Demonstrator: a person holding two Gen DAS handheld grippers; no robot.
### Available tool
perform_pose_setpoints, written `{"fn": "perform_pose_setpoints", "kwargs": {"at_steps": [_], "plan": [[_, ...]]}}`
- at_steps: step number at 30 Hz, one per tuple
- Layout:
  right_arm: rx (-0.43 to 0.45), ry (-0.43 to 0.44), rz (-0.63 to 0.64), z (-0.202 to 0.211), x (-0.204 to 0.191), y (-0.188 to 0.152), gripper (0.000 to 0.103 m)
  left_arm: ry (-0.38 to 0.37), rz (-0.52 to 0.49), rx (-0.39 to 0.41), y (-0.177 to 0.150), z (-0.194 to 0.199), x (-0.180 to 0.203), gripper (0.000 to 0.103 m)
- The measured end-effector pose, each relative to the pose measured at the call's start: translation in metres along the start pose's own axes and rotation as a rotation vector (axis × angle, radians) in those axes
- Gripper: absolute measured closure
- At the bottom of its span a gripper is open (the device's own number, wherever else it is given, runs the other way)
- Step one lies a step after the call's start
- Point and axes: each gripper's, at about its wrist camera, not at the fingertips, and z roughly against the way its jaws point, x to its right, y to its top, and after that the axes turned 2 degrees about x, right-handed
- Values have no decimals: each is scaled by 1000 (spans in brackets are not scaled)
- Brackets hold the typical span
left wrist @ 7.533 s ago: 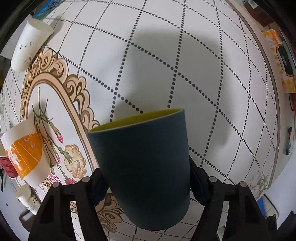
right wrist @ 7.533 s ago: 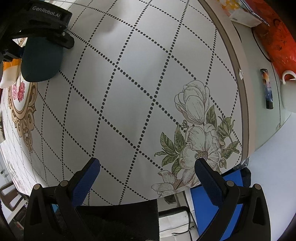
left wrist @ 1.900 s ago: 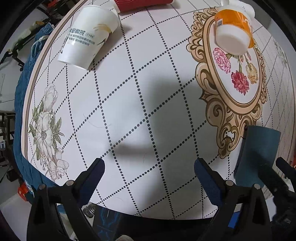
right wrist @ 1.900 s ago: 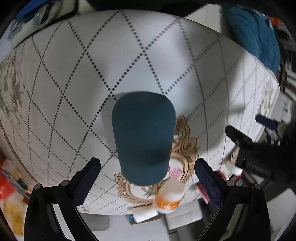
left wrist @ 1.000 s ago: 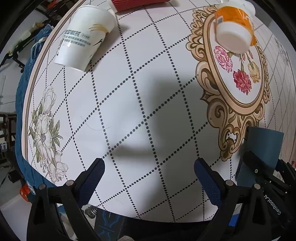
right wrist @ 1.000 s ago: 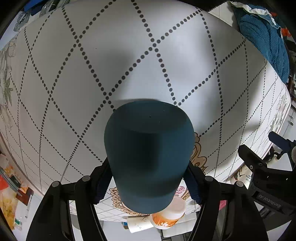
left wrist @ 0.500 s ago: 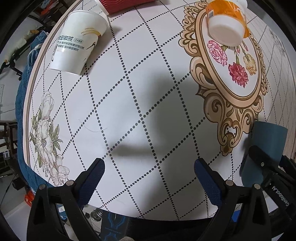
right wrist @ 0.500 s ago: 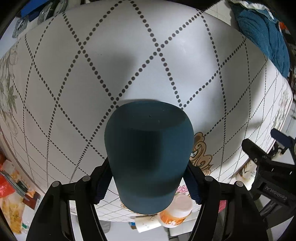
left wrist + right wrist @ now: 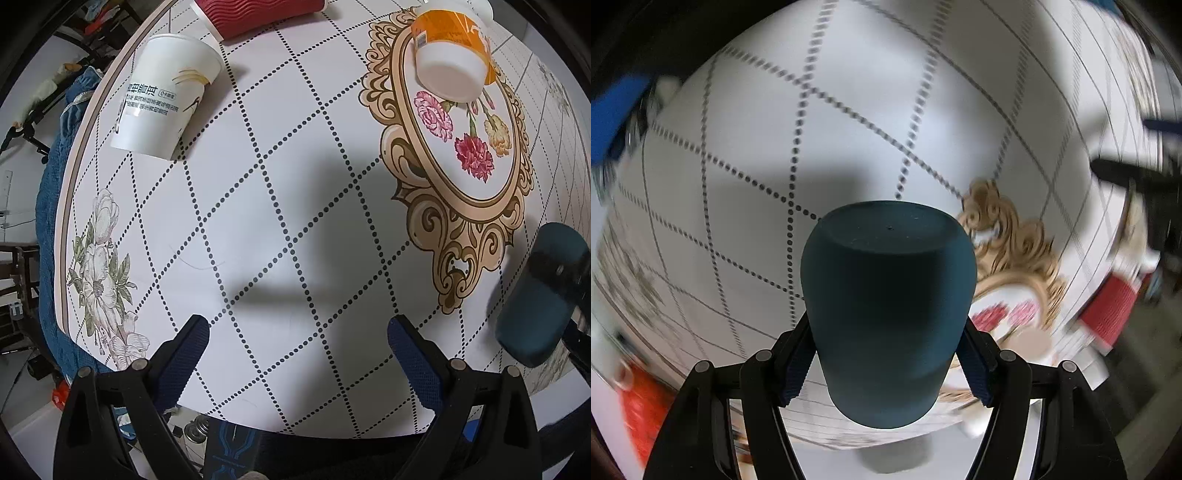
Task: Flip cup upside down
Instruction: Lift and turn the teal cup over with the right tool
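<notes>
Overhead, the left tongs (image 9: pixel 295 347) point straight down at the patterned counter (image 9: pixel 295 206), spread wide with nothing between them. Well off to their right, the right tongs (image 9: pixel 888 365) angle steeply downward, clamped on the dark teal cup (image 9: pixel 888 306), its closed base facing away from them. Ahead and left lies a white paper cup (image 9: pixel 162 92) whose printed lettering is too small to read.

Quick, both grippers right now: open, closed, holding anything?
Left gripper: open, holding nothing.
Right gripper: closed on the dark teal cup.
</notes>
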Motion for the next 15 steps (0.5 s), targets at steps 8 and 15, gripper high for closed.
{"fn": "perform_pose_setpoints", "kwargs": {"at_steps": [8, 15], "plan": [[-33, 244, -422, -13, 39, -24, 31, 10, -15, 9, 7, 15, 10, 4], [-42, 577, -828, -35, 62, -58, 31, 11, -32, 15, 12, 26, 25, 4]]}}
